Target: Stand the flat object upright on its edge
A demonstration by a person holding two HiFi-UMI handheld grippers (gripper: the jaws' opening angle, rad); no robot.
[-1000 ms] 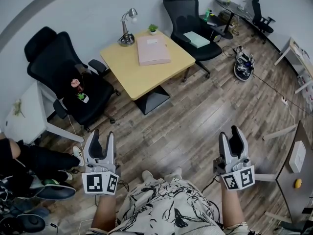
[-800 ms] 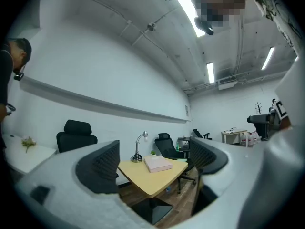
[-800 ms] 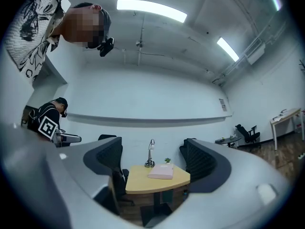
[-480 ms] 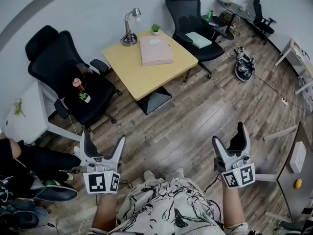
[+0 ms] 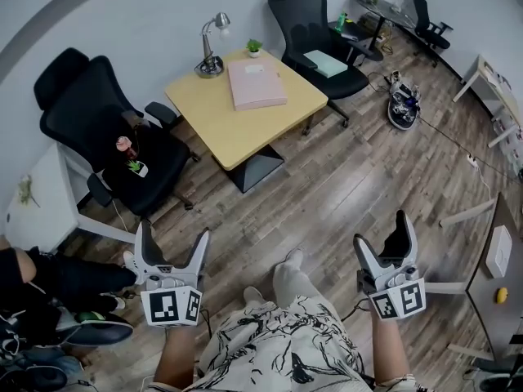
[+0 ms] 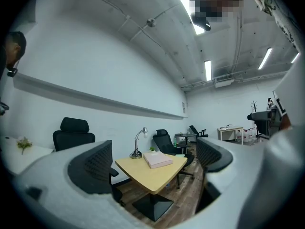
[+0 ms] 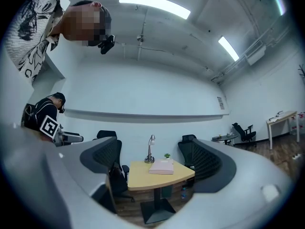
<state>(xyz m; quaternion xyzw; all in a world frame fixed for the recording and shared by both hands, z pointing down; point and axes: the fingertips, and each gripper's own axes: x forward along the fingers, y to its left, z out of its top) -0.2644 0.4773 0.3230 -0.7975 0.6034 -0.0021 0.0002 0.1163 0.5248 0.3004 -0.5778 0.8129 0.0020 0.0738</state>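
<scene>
The flat object is a pink box (image 5: 257, 84) lying flat on the yellow table (image 5: 237, 129) across the room. It shows in the left gripper view (image 6: 158, 159) and in the right gripper view (image 7: 162, 166), framed between the jaws and far off. My left gripper (image 5: 173, 239) hangs low at the left over the wood floor, jaws spread wide with nothing between them. My right gripper (image 5: 382, 233) is level with it at the right, also open and holding nothing. Both point towards the table.
Black office chairs stand left (image 5: 106, 129) and behind (image 5: 315, 35) the table. A desk lamp (image 5: 209, 55) and a small plant (image 5: 254, 48) sit at its far edge. A seated person (image 5: 57, 276) is at the left, a white desk (image 5: 37, 211) beside them. Cables and gear (image 5: 404, 104) lie at the back right.
Both grippers' jaws have spread from nearly parallel to wide open. The person's foot has stepped forward between the grippers. The box lies as before.
</scene>
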